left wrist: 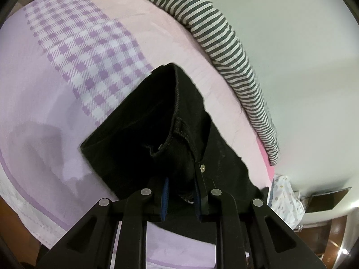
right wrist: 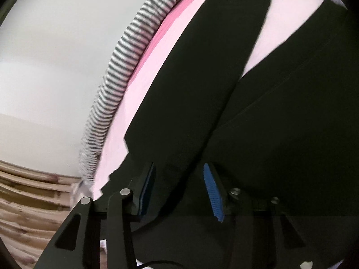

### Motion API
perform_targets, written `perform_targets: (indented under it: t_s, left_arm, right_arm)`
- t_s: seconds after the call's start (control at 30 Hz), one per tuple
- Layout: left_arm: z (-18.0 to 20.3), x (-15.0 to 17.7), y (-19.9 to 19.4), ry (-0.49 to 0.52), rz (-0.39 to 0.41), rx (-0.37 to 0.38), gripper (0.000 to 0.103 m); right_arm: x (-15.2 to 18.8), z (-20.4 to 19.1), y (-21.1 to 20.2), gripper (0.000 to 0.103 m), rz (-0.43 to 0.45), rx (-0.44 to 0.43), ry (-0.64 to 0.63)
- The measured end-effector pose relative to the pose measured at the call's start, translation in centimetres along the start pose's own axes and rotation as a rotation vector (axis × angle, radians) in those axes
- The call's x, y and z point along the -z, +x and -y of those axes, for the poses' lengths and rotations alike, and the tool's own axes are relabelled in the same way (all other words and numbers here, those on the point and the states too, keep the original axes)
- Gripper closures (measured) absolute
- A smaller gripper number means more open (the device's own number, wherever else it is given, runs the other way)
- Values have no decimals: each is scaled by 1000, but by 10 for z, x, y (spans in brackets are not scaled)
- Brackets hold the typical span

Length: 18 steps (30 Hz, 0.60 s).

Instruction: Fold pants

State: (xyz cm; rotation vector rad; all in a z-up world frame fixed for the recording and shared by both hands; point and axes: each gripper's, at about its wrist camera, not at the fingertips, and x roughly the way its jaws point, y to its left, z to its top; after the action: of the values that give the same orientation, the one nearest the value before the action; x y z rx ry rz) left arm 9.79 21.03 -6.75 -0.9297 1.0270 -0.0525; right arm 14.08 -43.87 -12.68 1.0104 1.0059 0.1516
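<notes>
Black pants (left wrist: 139,125) hang bunched at the waistband over the bed. My left gripper (left wrist: 181,186) is shut on the waistband near a metal button (left wrist: 202,167), and its blue pads (left wrist: 165,192) press the thick fabric. In the right wrist view the pants (right wrist: 202,78) lie spread on the sheet, the two legs parting toward the top. My right gripper (right wrist: 179,179) hovers low over the crotch area. Its blue pads (right wrist: 213,195) stand well apart, with black cloth between and under them and no pad visibly pressing.
The bed has a pink and lilac sheet (left wrist: 44,89) with a checked purple band (left wrist: 89,49). A striped grey-and-white cloth (left wrist: 215,33) (right wrist: 125,60) lies along the bed's far edge by the white wall. A dotted bag (left wrist: 285,199) sits by the bed corner. Wooden flooring (right wrist: 27,201) shows at lower left.
</notes>
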Motion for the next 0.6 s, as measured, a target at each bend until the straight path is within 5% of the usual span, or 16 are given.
perform_targets:
  t_s: [0.27, 0.6]
  left_arm:
    - [14, -10, -8, 26, 20, -11, 84]
    - [8, -8, 1, 47, -3, -78, 84]
  right_arm:
    - [-15, 8, 10, 79, 35, -40, 30]
    - [-54, 10, -3, 95, 140, 75, 16]
